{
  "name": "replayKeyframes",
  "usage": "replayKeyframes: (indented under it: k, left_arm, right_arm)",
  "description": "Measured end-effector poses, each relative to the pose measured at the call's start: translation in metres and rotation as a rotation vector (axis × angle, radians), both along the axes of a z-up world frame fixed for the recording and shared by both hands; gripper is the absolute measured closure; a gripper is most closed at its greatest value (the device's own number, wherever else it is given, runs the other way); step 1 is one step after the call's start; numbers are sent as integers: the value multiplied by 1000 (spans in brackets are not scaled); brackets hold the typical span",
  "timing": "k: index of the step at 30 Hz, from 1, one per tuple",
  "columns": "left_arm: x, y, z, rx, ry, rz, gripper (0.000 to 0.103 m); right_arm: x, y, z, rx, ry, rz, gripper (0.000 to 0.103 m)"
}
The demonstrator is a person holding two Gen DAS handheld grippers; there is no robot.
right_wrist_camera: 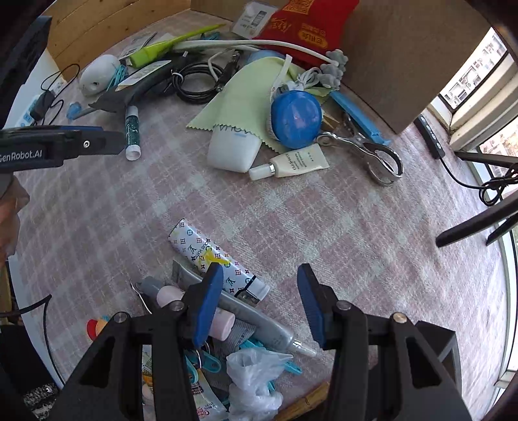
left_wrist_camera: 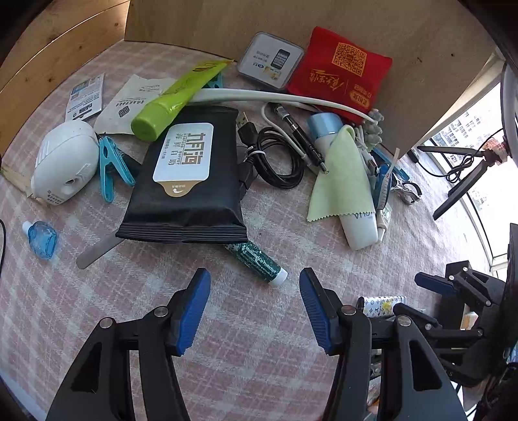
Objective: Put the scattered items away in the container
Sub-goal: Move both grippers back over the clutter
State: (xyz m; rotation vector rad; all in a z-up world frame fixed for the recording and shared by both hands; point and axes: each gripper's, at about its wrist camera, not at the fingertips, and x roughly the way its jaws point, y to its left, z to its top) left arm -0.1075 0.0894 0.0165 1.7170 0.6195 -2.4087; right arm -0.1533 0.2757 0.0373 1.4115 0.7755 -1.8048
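Note:
Scattered items lie on a pink checked cloth [left_wrist_camera: 259, 324]. In the left wrist view my left gripper [left_wrist_camera: 254, 285] is open and empty, just short of a green lip balm stick [left_wrist_camera: 255, 259] that pokes out from under a black wipes pack [left_wrist_camera: 186, 181]. A green tube [left_wrist_camera: 171, 100], a white mask [left_wrist_camera: 64, 162] and a red pouch [left_wrist_camera: 340, 71] lie further back. In the right wrist view my right gripper [right_wrist_camera: 259, 285] is open and empty above a patterned white tube [right_wrist_camera: 213, 259] and a grey tube [right_wrist_camera: 252, 320]. The lip balm also shows there [right_wrist_camera: 132, 132].
Wooden walls [left_wrist_camera: 226, 19] close the back and left. A coiled black cable [left_wrist_camera: 275, 155], a yellow-green cloth [right_wrist_camera: 239, 94], a blue round case [right_wrist_camera: 296, 118], metal clippers [right_wrist_camera: 369, 152] and a cream tube [right_wrist_camera: 291, 162] lie mid-table. A pile with clips and a plastic bag [right_wrist_camera: 252, 379] sits near my right gripper.

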Motion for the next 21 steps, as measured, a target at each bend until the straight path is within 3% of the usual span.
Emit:
replayKeyframes:
  k: [8,16,21]
  left_arm:
    - [-16,6,-9,-30,-29,12,49]
    - [-28,21,-16,-124,-58,-18,49]
    - [-29,28,-18,-182,-62,-37,61]
  right_arm:
    - [10,-6,-7,13,-32,80,56]
    - [22,-24,-10,15,-8,111,55]
    - [21,-24,-8,-3,-29,84,56]
